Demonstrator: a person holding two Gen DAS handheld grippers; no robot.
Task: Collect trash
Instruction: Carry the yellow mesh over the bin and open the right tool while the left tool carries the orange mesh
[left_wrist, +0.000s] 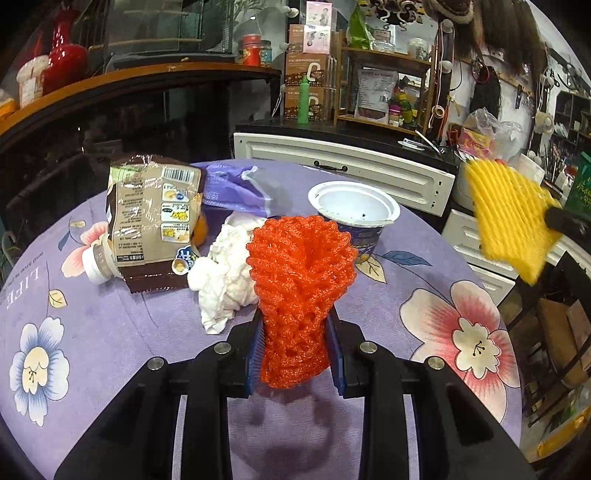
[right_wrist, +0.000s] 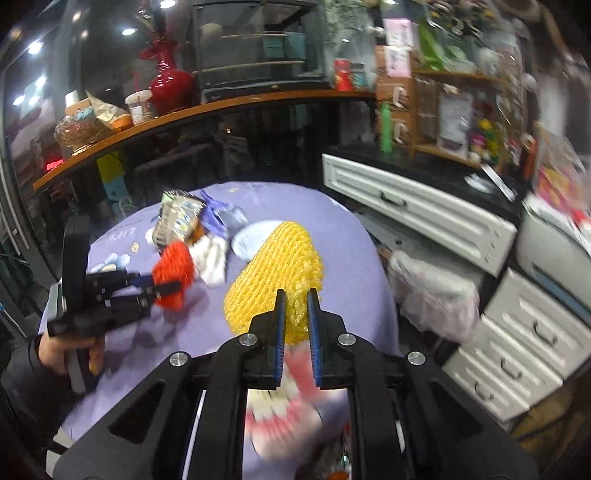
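Observation:
My left gripper (left_wrist: 295, 317) is shut on an orange foam net (left_wrist: 299, 280) and holds it above the purple flowered tablecloth (left_wrist: 110, 332). My right gripper (right_wrist: 296, 295) is shut on a yellow foam net (right_wrist: 277, 273), held over the table's right side; that net also shows in the left wrist view (left_wrist: 509, 218). The left gripper with the orange net (right_wrist: 171, 273) shows in the right wrist view. On the table lie a brown snack bag (left_wrist: 151, 221), a crumpled white tissue (left_wrist: 225, 280), a purple wrapper (left_wrist: 232, 188), a small bottle (left_wrist: 96, 264) and an empty yogurt cup (left_wrist: 354, 206).
White drawer cabinets (right_wrist: 424, 210) stand right of the table, with a pale plastic bag (right_wrist: 432, 291) hanging between table and drawers. A curved wooden counter (right_wrist: 184, 110) with a red vase (right_wrist: 168, 81) runs behind. Cluttered shelves (left_wrist: 384, 88) stand at the back right.

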